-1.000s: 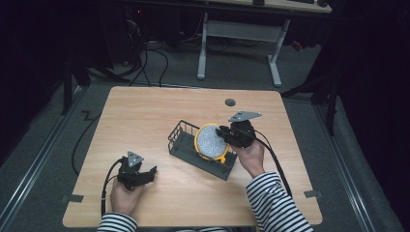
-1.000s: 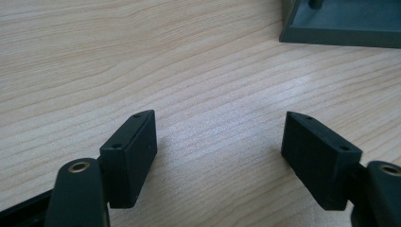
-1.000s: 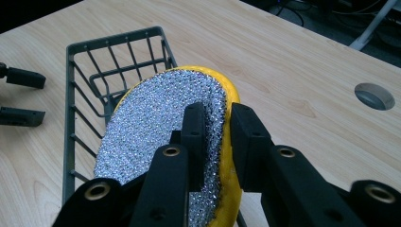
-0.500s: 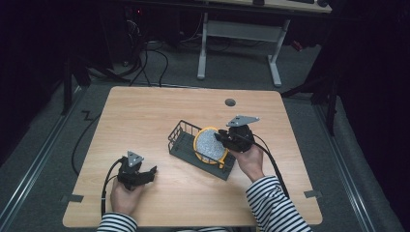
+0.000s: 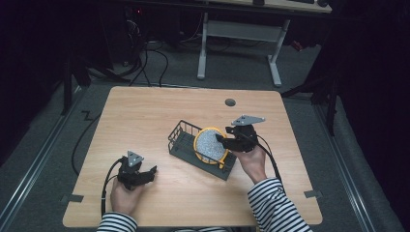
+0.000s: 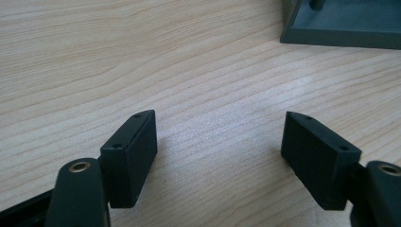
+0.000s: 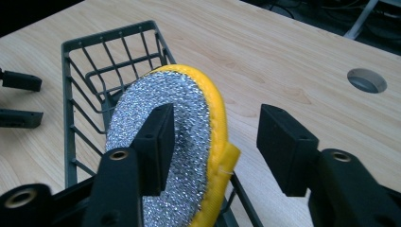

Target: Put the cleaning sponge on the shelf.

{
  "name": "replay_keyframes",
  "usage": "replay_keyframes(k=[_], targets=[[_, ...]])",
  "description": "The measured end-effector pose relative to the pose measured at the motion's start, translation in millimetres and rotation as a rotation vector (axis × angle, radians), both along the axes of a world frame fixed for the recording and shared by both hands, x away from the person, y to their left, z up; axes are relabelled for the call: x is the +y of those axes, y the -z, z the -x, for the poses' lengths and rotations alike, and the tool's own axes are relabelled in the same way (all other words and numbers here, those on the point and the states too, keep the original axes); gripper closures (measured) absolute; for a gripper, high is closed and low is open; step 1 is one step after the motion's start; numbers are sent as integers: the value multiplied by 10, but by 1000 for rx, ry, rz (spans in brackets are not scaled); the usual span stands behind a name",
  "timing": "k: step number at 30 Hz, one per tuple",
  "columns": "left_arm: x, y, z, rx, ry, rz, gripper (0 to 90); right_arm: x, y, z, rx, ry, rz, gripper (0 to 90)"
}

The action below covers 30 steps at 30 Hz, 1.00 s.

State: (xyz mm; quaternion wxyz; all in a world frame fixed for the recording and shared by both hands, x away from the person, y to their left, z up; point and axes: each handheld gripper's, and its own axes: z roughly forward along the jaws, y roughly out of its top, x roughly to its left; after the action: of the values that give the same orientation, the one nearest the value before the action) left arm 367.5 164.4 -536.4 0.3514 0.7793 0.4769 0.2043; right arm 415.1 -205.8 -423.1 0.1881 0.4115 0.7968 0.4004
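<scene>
Sponge (image 7: 189, 142) upright in rack (image 7: 94, 61), right gripper (image 7: 215, 142) released.

The pale wood counter (image 5: 159, 111) has a round cable hole (image 5: 230, 102) just beyond the right claw (image 5: 227, 141). Farther off, a white-legged desk (image 5: 239, 48) stands on dim grey carpet (image 5: 43, 130), with cables (image 5: 145, 53) trailing in darkness.

Bare table (image 5: 145, 116) lies open left of the wire basket (image 5: 181, 140), which blocks the centre.
</scene>
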Motion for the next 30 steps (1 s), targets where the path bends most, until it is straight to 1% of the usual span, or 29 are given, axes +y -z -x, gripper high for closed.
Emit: replay_keyframes(k=[1,4,9,12,13,14,17,18,19,21,22,23,24,27,28,29,30], targets=[[0,0,0,0,0,0,281,-16,-12,2,2,5,-7,452],[0,0,0,0,0,0,281,-62,-65,20,-12,10,-16,450],[0,0,0,0,0,0,281,-129,-116,44,-14,17,-16,452],[0,0,0,0,0,1,281,-229,-167,67,-15,34,-33,455],[0,0,0,0,0,0,281,-229,-167,67,-15,34,-33,455],[0,0,0,0,0,1,281,-289,-201,81,-26,42,-46,459],[0,0,0,0,0,1,281,-373,-247,110,-29,55,-63,461],[0,0,0,0,0,1,281,-373,-247,110,-29,55,-63,461],[0,0,0,0,0,1,281,-430,-271,134,-32,66,-66,463],[0,0,0,0,0,1,281,-460,-282,146,-34,70,-67,464],[0,0,0,0,0,1,281,-517,-299,170,-37,80,-70,466],[0,0,0,0,0,1,281,-517,-299,170,-37,80,-70,466],[0,0,0,0,0,1,281,-574,-313,190,-36,89,-74,468],[0,0,0,0,0,1,281,-627,-328,210,-37,98,-76,471],[0,0,0,0,0,1,281,-678,-345,233,-38,106,-77,472],[0,0,0,0,0,1,281,-678,-345,233,-38,106,-77,472],[0,0,0,0,0,1,281,-728,-366,259,-44,115,-82,474]])
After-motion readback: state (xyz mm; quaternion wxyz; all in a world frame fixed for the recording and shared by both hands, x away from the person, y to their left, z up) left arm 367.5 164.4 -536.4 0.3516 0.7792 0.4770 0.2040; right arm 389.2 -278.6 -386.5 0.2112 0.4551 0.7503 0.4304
